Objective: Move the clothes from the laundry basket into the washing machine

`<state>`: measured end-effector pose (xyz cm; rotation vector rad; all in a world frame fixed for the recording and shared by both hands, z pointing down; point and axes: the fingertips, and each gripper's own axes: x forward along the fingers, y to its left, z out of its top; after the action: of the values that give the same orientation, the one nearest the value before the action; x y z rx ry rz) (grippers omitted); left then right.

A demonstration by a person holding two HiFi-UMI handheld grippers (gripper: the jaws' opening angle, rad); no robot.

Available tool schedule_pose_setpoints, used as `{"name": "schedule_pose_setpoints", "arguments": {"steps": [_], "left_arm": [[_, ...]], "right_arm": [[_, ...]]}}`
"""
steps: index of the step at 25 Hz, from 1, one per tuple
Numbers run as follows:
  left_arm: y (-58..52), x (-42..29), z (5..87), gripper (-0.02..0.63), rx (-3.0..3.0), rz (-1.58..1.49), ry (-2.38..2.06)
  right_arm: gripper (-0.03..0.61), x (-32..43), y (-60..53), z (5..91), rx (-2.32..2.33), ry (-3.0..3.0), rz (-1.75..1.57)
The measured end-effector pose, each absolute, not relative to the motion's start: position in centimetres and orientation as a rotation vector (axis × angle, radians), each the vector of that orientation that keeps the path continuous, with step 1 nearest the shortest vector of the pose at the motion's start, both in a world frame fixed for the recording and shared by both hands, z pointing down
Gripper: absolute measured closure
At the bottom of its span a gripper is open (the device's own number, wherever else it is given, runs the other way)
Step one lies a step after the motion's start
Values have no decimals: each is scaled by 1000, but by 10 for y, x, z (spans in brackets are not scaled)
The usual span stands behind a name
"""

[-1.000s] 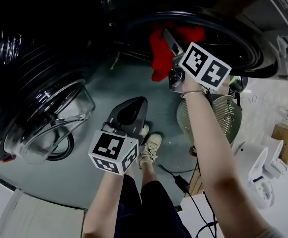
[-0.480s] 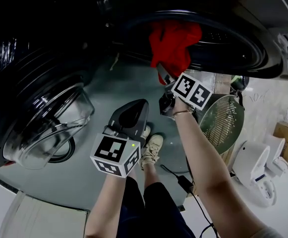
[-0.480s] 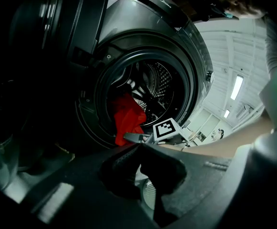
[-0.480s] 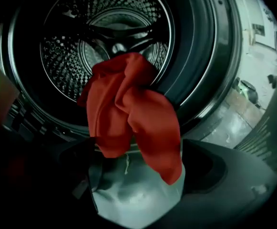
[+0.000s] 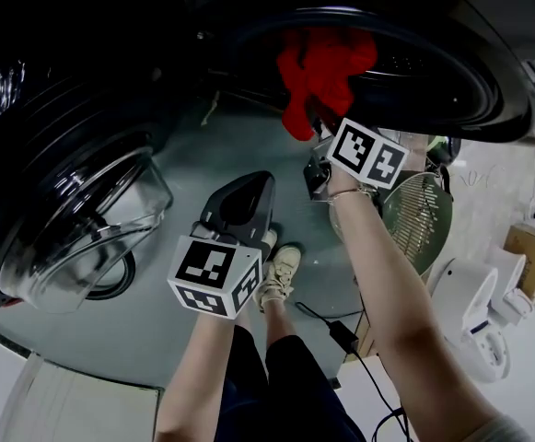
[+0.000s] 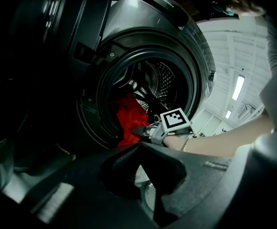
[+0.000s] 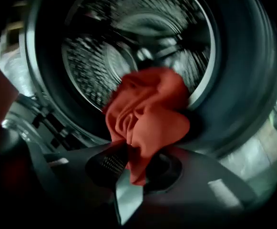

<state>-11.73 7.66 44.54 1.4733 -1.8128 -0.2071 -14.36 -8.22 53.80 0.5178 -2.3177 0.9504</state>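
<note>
A red garment point(image 5: 318, 72) hangs out over the lower rim of the washing machine's round opening point(image 5: 470, 72). My right gripper point(image 5: 317, 125) sits just under that rim. Its jaws have just been closing, and in the right gripper view the garment's point(image 7: 148, 118) hanging tip is pinched between them at my right gripper point(image 7: 128, 168). My left gripper point(image 5: 253, 190) hovers lower, over the floor, shut and empty. In the left gripper view, past my left gripper point(image 6: 140, 146), the red garment point(image 6: 128, 120) lies in the drum mouth point(image 6: 195, 80) with the right gripper point(image 6: 136, 129) against it.
The machine's glass door point(image 5: 92, 238) stands swung open at the left. A round fan point(image 5: 414, 215), a white appliance point(image 5: 479, 320) and a cardboard box point(image 5: 529, 247) stand to the right. A cable and plug point(image 5: 341, 334) lie on the floor by the person's shoes point(image 5: 281, 274).
The right gripper dropped from the drum mouth, leaving the red garment draped over the rim, then closed on its hanging end. The left gripper stayed put.
</note>
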Motion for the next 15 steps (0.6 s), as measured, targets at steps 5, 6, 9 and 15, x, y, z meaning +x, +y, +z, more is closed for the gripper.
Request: {"name": "schedule_pose_setpoints", "arguments": {"steps": [5, 6, 9, 15], "left_arm": [[77, -119, 441, 505, 1478, -209, -1817], [77, -120, 439, 506, 1477, -209, -1822], [75, -123, 435, 506, 1480, -208, -1833], [71, -123, 430, 505, 1507, -246, -1839]], "right_arm": [[479, -164, -104, 461, 554, -2607, 577], [480, -169, -109, 450, 570, -2638, 515], [480, -186, -126, 422, 624, -2706, 375], [485, -207, -153, 405, 676, -2721, 202]]}}
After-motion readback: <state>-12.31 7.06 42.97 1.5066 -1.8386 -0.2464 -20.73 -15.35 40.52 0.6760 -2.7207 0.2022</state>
